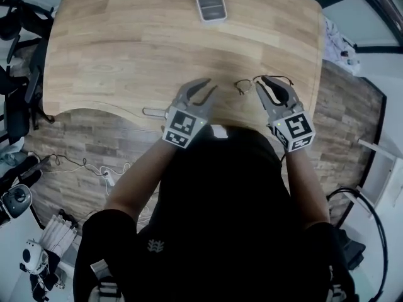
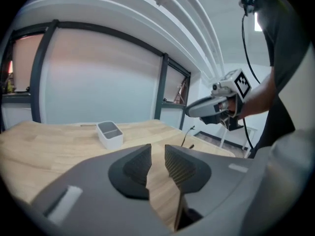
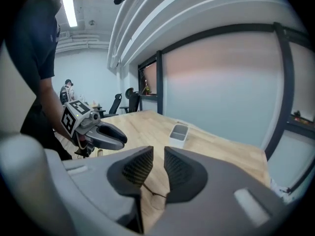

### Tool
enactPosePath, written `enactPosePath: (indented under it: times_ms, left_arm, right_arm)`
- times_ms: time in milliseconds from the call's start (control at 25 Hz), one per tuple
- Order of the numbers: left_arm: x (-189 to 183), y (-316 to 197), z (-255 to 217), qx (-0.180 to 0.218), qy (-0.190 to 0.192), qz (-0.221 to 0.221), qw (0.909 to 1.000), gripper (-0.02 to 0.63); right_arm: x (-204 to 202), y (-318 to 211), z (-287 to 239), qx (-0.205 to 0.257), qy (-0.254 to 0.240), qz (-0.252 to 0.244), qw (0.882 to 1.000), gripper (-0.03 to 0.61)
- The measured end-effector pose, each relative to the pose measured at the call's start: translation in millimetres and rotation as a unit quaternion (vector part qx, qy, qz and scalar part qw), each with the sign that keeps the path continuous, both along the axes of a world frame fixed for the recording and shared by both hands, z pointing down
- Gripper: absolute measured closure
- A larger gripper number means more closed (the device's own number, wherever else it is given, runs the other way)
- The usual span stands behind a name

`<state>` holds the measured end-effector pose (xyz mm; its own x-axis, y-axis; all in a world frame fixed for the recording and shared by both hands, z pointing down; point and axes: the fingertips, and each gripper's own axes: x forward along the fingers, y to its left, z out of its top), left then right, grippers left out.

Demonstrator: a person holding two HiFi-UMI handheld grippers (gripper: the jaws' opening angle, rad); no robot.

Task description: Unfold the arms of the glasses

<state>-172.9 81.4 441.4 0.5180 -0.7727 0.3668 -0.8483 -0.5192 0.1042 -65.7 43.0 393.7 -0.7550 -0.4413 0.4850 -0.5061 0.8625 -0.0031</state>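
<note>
Nearest the head camera, a person in a dark top reaches both forearms out over the near edge of a pale wooden surface [image 1: 126, 55]. The left gripper [image 1: 212, 84] hangs above that edge. Its own view shows its ribbed fingers [image 2: 181, 167] standing a narrow way apart, with only bare wood in the gap between them. The right gripper [image 1: 260, 80] is beside it on the right, also raised. Its fingers [image 3: 178, 170] are likewise a narrow way apart and press on nothing. Below the gap, the thin wire of the glasses [image 3: 153, 191] lies on the wood. From above, the glasses [image 1: 242, 85] rest near the front of the surface, just ahead of the right gripper's tips and to the right of the left gripper. They are too thin to tell how their arms sit. Well beyond them, near the far edge, stands a small white tray [image 1: 211, 6], well apart from both grippers. Past the surface, the gripper views show a wall of large dark-framed windows, and the right gripper view shows office chairs farther back.
</note>
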Motion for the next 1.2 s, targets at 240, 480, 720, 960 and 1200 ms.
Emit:
enactPosePath:
  times_ms: [240,480,720,960,1200]
  left_arm:
    - [4,-19,-69,0.038,0.018,-0.07,0.9967,0.566]
    - [16,-27,-106,0.057,0.012,-0.115,0.9916,0.591]
    - [26,-24,-113,0.081,-0.017,-0.144,0.9861,0.609]
    - [32,-17,-100,0.054,-0.021,-0.147,0.9874,0.609]
    - [32,-11,-92,0.032,-0.023,-0.149,0.988,0.609]
  right_arm:
    - [59,-21,-35,0.009,-0.07,0.046,0.996,0.519]
    - [100,-29,-60,0.055,-0.094,0.064,0.992,0.529]
    - [138,-29,-49,0.041,-0.122,0.107,0.986,0.578]
    - [165,-26,-28,0.017,-0.114,0.135,0.984,0.578]
    - [170,-26,-18,-0.006,-0.097,0.127,0.987,0.578]
